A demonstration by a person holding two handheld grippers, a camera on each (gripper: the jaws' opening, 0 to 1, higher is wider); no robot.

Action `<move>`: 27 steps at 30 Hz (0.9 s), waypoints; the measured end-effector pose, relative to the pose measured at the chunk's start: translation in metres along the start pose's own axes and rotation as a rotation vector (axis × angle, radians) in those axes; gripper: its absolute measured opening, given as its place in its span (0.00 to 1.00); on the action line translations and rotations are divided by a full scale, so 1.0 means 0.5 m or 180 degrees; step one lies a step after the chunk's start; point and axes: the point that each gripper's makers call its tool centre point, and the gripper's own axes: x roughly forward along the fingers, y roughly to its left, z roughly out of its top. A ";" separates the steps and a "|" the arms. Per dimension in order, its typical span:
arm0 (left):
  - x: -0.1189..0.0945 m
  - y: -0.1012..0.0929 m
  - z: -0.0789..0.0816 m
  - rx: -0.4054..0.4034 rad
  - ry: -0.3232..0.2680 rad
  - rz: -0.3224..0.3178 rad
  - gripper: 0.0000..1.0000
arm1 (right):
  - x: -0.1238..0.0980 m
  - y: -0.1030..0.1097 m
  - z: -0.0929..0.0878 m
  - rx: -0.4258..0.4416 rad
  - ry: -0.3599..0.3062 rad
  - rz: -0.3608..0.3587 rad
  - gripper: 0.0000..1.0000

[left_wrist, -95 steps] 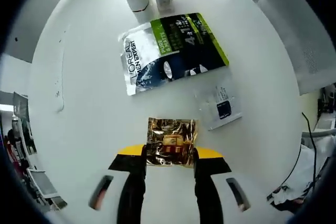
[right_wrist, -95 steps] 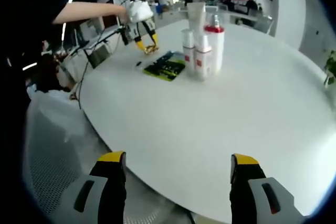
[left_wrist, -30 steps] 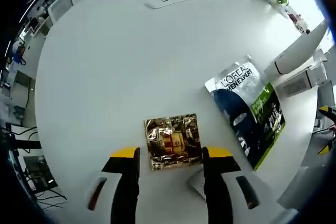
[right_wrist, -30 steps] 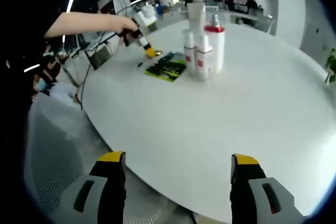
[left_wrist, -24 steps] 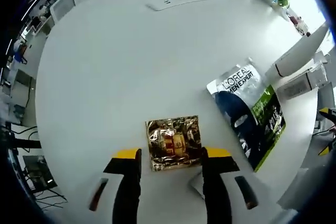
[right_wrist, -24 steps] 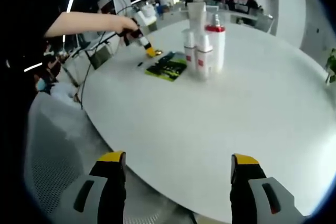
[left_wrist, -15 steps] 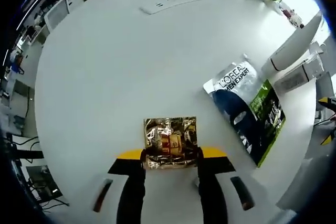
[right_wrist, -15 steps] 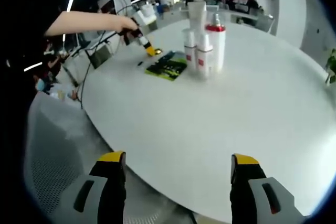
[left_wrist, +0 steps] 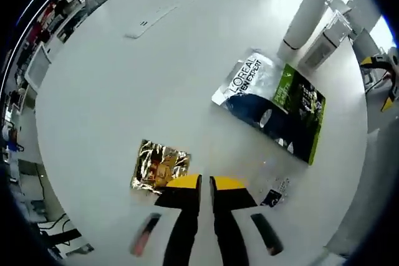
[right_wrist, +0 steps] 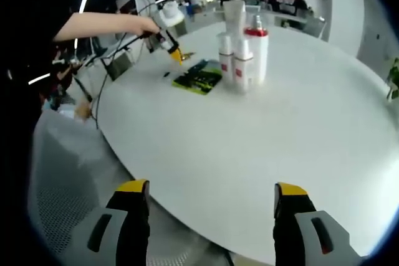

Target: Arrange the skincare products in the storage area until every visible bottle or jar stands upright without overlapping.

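Left tongs [left_wrist: 205, 184] hang above the white surface [left_wrist: 112, 85], jaws pressed together with nothing between them. Just to their left the gold foil sachet [left_wrist: 159, 165] lies flat on the surface, free of any grip. Further out sits the big L'Oreal sachet [left_wrist: 269, 105], silver and green, also flat, with a small clear sachet [left_wrist: 273, 192] lying just right of the jaws. None of the three flat packs overlaps another, as far as this view lets me judge.

Over in the right gripper view, the right tongs [right_wrist: 211, 207] are spread wide and empty, held near the close edge of the surface, well apart from everything. The left tongs [right_wrist: 172, 54] show there too, held by a person's hand [right_wrist: 148, 27] at the far side.

And the bottles? The cluster of white bottles [right_wrist: 242, 51] stands upright in the middle of the surface, one with a red cap, a tall tube behind them (they look close-packed, whether touching I cannot tell). So the standing part looks done, by my reading. What is left seems to be tidying the sachets, which lie at odd angles to one another, and perhaps spacing the cluster.
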 end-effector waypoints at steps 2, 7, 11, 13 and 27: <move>0.009 0.003 0.009 0.0016 -0.0020 -0.0011 0.20 | 0.000 0.001 0.000 -0.0002 0.0002 0.0003 0.85; -0.007 0.035 0.000 -0.0085 -0.0065 0.0151 0.20 | 0.000 0.001 0.000 0.0008 0.0002 0.0000 0.85; -0.031 0.079 -0.020 -0.0352 -0.0101 0.0200 0.23 | 0.001 0.001 -0.002 0.0005 0.0016 0.0010 0.85; -0.040 0.100 -0.026 -0.0487 -0.0160 0.0249 0.28 | 0.001 0.003 -0.002 0.0002 0.0023 0.0017 0.85; -0.028 0.210 -0.060 -0.1191 -0.0256 0.0480 0.39 | 0.005 0.003 -0.012 0.0021 0.0106 0.0022 0.86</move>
